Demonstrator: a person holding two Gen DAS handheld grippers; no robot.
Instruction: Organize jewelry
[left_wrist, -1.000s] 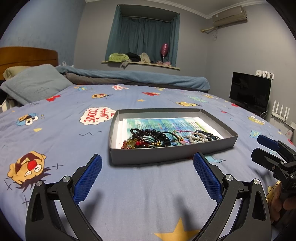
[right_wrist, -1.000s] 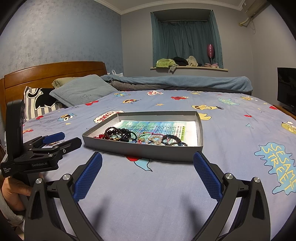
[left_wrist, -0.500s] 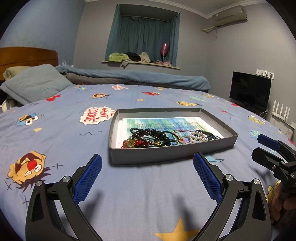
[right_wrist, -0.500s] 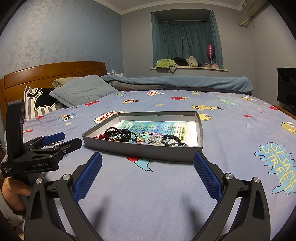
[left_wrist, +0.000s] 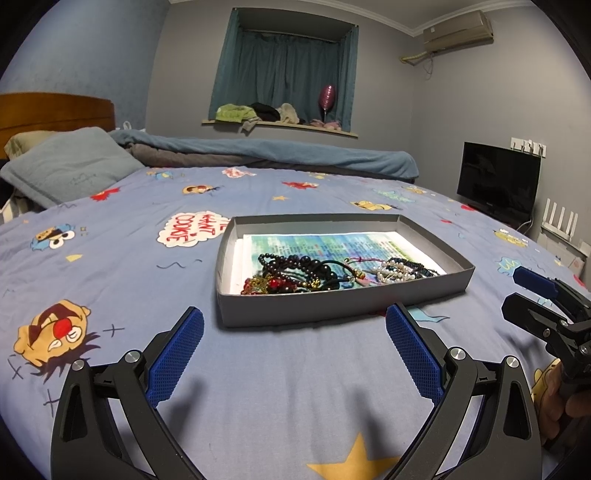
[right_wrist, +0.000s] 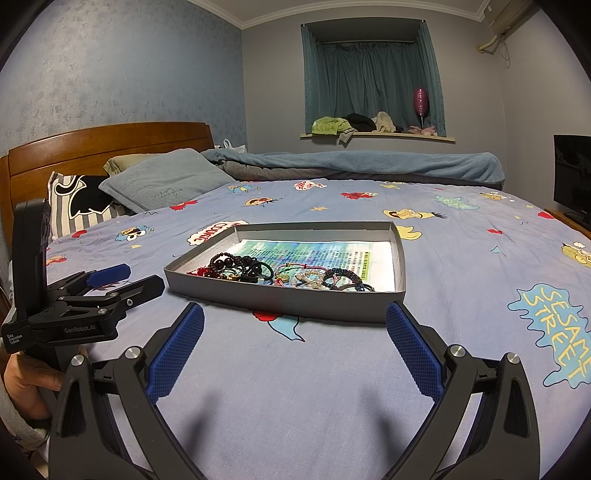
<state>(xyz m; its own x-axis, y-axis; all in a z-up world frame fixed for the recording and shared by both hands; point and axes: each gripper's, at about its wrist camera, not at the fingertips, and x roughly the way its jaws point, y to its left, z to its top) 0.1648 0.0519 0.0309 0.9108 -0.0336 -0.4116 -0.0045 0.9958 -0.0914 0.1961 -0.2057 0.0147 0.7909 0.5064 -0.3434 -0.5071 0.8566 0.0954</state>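
Note:
A shallow grey cardboard tray (left_wrist: 332, 306) (right_wrist: 280, 299) lies on the bed, lined with a printed sheet. Tangled in its near half are dark bead bracelets (left_wrist: 295, 266) (right_wrist: 236, 264), a pearl bracelet (left_wrist: 395, 271) (right_wrist: 308, 277) and red and gold pieces (left_wrist: 264, 284). My left gripper (left_wrist: 293, 350) hovers open just short of the tray, nothing between its blue pads. My right gripper (right_wrist: 295, 349) is open too, facing the tray from the other side. Each gripper appears in the other's view: the right gripper (left_wrist: 528, 291) and the left gripper (right_wrist: 125, 278).
The bed carries a blue cartoon-print sheet (left_wrist: 110, 258) with pillows (right_wrist: 162, 184) and a folded blanket (left_wrist: 280, 155) at the far side. A wooden headboard (right_wrist: 92, 147) stands left, a TV (left_wrist: 496, 181) to the right. A hand (right_wrist: 29, 384) holds the left gripper's handle.

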